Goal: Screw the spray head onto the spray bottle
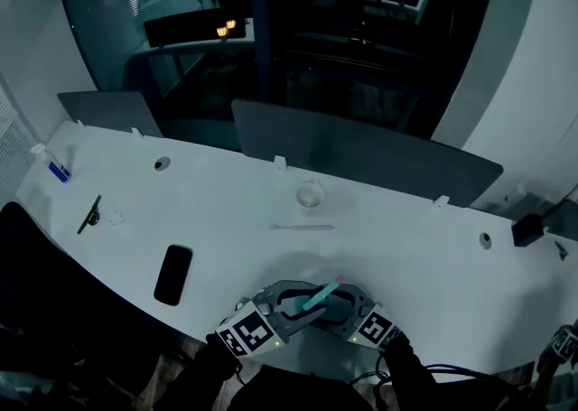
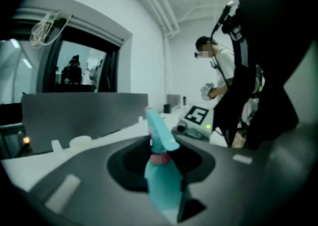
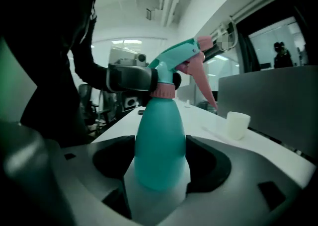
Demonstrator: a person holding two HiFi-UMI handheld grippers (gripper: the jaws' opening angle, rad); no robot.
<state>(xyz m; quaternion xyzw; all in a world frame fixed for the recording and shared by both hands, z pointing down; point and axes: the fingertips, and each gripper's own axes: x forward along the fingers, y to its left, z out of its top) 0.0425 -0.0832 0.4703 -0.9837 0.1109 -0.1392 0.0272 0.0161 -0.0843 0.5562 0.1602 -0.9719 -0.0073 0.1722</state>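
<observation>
The white desk [image 1: 226, 210] lies open ahead in the head view, the spray bottle [image 1: 318, 297] at its near edge. Left gripper view: your left gripper [image 2: 161, 164] pinches the spray head [image 2: 161, 131]; only the right gripper view shows the right gripper's [image 3: 159, 150] fingers clamping the bottle's body.

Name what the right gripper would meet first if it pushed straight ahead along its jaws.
The teal spray bottle, already clamped between its jaws; past it, probably the left gripper gripping the spray head.

Head view looks down; gripper views (close, opposed) share the spray bottle [image 3: 158, 145].
</observation>
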